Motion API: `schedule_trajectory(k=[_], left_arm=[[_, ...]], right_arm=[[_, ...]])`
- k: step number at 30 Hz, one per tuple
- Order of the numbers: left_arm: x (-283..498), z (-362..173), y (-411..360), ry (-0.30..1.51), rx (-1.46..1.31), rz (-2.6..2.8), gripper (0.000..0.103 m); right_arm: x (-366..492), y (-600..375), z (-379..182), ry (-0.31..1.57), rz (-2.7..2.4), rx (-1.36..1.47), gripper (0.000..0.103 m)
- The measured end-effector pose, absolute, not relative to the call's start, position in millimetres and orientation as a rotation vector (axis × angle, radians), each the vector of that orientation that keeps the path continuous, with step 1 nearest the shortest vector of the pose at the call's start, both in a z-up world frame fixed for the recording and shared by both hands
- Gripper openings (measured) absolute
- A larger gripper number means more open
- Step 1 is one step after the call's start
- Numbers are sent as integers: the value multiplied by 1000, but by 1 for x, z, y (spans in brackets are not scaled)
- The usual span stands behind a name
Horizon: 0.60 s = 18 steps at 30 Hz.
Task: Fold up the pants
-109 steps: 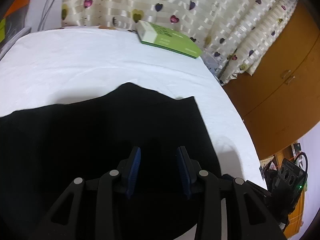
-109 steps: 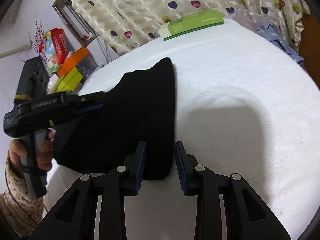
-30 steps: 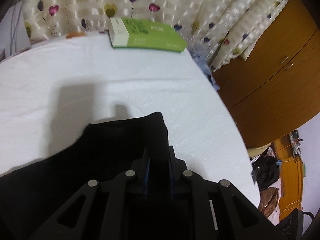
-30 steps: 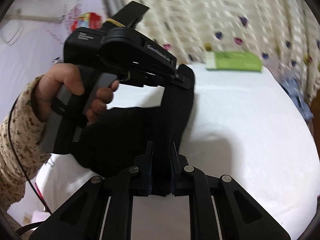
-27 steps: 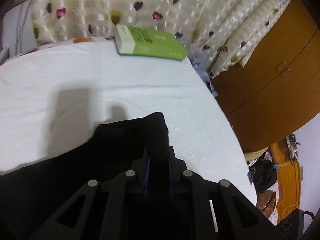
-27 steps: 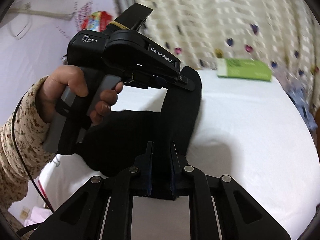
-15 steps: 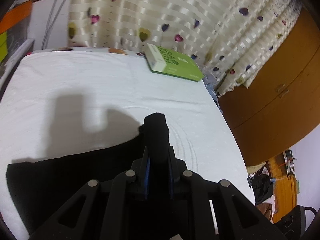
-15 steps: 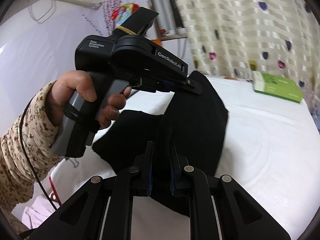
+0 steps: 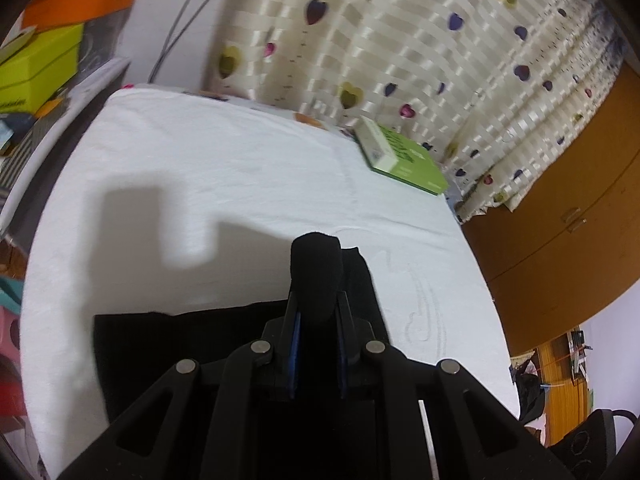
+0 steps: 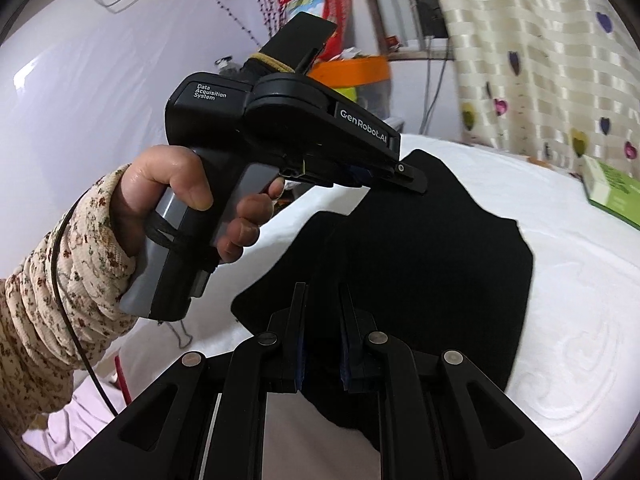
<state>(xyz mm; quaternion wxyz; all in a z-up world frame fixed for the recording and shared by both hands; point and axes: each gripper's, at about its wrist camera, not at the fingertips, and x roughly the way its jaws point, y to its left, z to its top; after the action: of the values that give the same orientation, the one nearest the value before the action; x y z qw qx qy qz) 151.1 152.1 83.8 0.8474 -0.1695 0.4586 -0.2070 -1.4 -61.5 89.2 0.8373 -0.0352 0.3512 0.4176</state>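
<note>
A: So, where do things stand with the pants [image 10: 432, 248]?

B: Both ends of one edge are pinched. The left hand-held gripper [image 9: 316, 312] has its jaws nearly closed on a bunched fold of the black cloth, which sticks up between the pads. The right hand-held gripper [image 10: 322, 332] is clamped the same way on another part of that edge.

A: And the rest of the garment?

B: It hangs from the two grips and trails onto the white table [image 9: 240, 168]; in the left wrist view a flat dark panel lies on the cloth below the gripper. A green box [image 9: 400, 156] sits well apart, by the curtain [image 9: 400, 48].

A: This looks like the carry-over part of a fold, I'd say. How should it be done well?

B: Keep the two grippers level with each other so the held edge stays straight and taut, without pulling so hard that the lower layer drags. Sweep the edge across until it is over the far edge, then lower it so the corners meet before letting go.

A: Any risk?

B: The left grip holds a thick wad, so layers could slip unevenly. A person's hand [image 10: 180, 200] holds the left tool close to the right one; they shouldn't collide.
</note>
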Motion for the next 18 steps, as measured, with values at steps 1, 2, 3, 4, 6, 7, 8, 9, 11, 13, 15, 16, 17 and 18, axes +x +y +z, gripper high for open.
schedule_trajectory(k=[1, 2, 3, 4, 6, 7, 8, 9, 11, 13, 15, 16, 17, 18], left_arm=[[151, 80, 158, 970, -365, -430, 16], [152, 77, 164, 972, -375, -427, 16], [152, 73, 169, 975, -381, -422, 16], [152, 70, 175, 977, -390, -415, 16], [152, 64, 185, 980, -406, -407, 16], [152, 61, 189, 980, -412, -400, 16], [151, 59, 193, 980, -417, -397, 16], [151, 57, 197, 981, -418, -391, 16], [150, 54, 206, 977, -432, -383, 16], [150, 52, 212, 977, -439, -376, 16], [149, 49, 219, 976, -445, -356, 16], [149, 48, 222, 972, -454, -353, 16], [149, 45, 224, 971, -460, -352, 16], [149, 41, 227, 979, -459, -347, 16]], right_arm=[[-1, -57, 88, 746, 889, -79, 13], [0, -53, 86, 751, 896, -81, 13], [0, -49, 85, 754, 903, -82, 13], [0, -47, 85, 756, 909, -82, 13], [1, -40, 84, 757, 923, -87, 13], [1, -37, 85, 757, 929, -89, 13], [2, -34, 85, 757, 935, -91, 13], [2, -30, 84, 757, 941, -95, 13], [3, -24, 82, 763, 952, -96, 13], [7, -19, 78, 771, 962, -105, 13], [9, -13, 70, 795, 965, -120, 13], [11, -10, 67, 806, 967, -123, 13], [12, -9, 64, 818, 971, -126, 13], [11, -7, 59, 829, 975, -128, 13]])
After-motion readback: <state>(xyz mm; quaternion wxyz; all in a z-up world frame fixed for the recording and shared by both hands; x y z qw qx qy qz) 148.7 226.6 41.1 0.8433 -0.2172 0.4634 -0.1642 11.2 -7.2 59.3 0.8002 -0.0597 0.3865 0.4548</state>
